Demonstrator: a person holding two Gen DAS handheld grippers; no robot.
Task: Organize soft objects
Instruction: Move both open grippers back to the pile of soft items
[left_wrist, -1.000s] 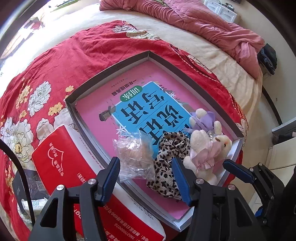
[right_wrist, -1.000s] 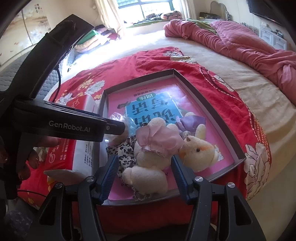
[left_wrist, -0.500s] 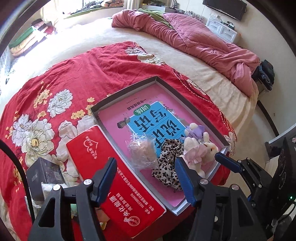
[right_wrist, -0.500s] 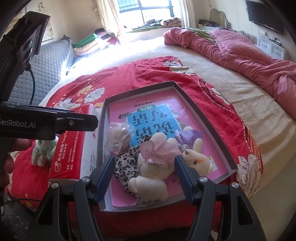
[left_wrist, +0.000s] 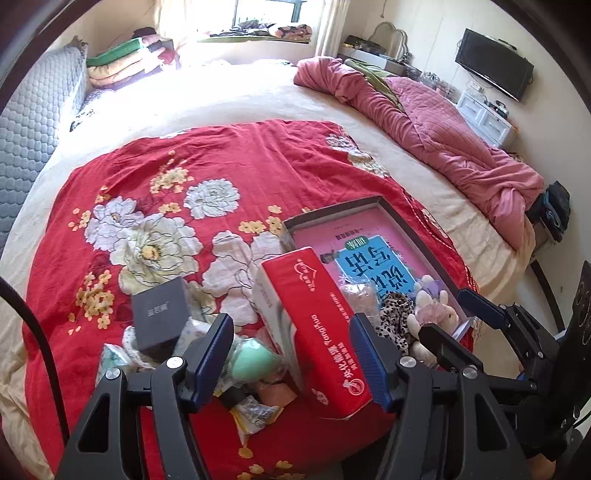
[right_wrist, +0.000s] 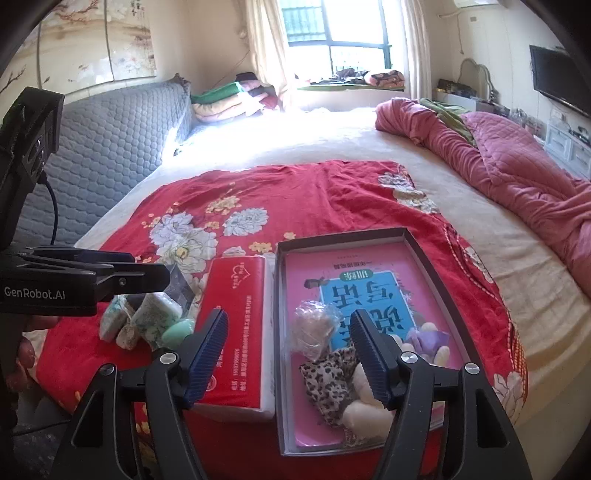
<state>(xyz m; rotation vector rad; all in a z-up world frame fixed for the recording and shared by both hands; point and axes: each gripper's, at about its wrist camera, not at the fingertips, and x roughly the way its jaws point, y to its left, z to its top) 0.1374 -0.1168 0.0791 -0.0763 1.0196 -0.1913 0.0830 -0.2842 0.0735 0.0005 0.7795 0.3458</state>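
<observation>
The left hand-held gripper (left_wrist: 291, 354) hangs wide open and holds nothing; its blue fingers (left_wrist: 214, 354) frame the near end of a red tissue pack (left_wrist: 317, 332) and a small heap just left of it: a mint-green sponge (left_wrist: 255, 360), floral soft packets (right_wrist: 147, 325) and a dark grey box (left_wrist: 159, 314). This heap looks like what is left to sort, so the gripper seems aimed there for the next pick.

The right hand-held gripper (right_wrist: 288, 350) is equally spread and empty, hovering over the near end of the grey tray (right_wrist: 428, 258), touching nothing.

The tray lies on the red floral quilt (left_wrist: 166, 206), just right of the tissue pack, with a pink-and-blue book (right_wrist: 369, 291) flat on its floor. Gathered at its near end are the soft things that seem already sorted: a crinkled clear bag (right_wrist: 314, 328), a leopard-print cloth (right_wrist: 328, 380) and plush rabbits (left_wrist: 436, 314), huddled touching one another. Beyond, a bare cream bed (right_wrist: 332, 136) carries a rumpled pink duvet (right_wrist: 517, 177) at far right.
</observation>
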